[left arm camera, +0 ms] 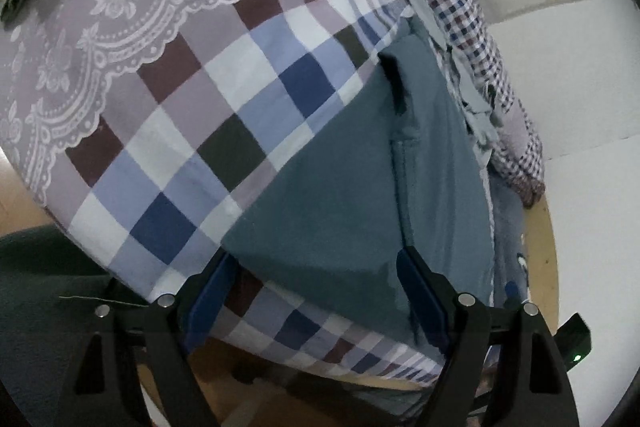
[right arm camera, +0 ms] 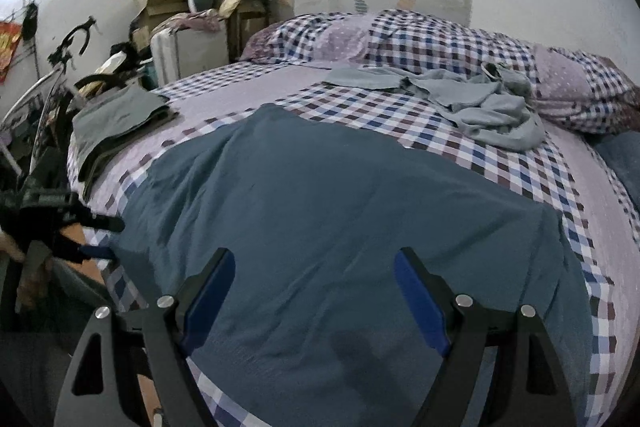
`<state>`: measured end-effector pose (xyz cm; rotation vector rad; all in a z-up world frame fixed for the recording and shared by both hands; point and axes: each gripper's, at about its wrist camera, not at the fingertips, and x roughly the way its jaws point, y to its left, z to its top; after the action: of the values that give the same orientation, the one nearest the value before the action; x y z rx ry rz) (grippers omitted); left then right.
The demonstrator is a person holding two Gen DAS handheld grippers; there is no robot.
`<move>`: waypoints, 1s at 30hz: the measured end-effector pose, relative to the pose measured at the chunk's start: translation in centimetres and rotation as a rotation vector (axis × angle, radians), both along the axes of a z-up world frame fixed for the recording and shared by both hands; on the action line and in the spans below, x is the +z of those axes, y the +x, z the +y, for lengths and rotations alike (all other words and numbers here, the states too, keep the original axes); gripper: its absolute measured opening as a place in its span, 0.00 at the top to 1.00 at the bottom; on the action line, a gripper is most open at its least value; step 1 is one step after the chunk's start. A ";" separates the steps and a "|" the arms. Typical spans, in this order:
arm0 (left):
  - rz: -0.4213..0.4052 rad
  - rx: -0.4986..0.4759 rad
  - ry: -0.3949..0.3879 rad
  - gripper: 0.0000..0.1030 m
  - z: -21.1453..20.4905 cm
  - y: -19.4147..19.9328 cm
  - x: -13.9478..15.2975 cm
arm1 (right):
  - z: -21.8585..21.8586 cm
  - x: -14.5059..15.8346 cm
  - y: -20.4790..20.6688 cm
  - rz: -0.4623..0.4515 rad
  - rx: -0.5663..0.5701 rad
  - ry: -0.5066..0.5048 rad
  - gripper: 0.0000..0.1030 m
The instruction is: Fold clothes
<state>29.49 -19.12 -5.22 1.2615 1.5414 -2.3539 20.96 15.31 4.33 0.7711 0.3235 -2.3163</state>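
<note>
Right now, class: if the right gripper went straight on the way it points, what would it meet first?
Most likely the dark blue garment spread flat on the checked bed sheet. The right gripper is open and angled down over it, with nothing between. How far above the cloth it hangs is unclear.

The right gripper (right arm camera: 314,291) hangs with jaws wide apart above a blue garment (right arm camera: 340,211) spread on the checked bed (right arm camera: 600,267), a crumpled grey shirt (right arm camera: 484,107) beyond, folded clothes (right arm camera: 116,123) far left.
</note>
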 end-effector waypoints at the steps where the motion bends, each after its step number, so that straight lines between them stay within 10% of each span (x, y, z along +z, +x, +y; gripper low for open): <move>1: 0.016 0.005 0.011 0.18 -0.2 0.0 0.2 | -0.3 -0.1 0.3 0.015 0.016 0.009 0.18; 9: 0.097 0.032 0.089 0.26 -1.4 0.2 0.9 | -3.0 -2.3 2.4 0.052 0.109 0.117 0.18; 17: 0.076 0.044 0.163 0.65 -2.4 -0.2 -0.1 | -6.3 -3.5 5.5 0.089 0.191 0.185 0.18; 30: 0.094 0.049 0.242 0.94 -3.5 0.3 -0.5 | -15.0 -6.7 13.0 0.212 0.393 0.310 0.18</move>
<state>29.75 -22.65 -5.73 1.1525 1.9120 -2.2824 33.93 0.35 -2.38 0.5439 0.8642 -1.9962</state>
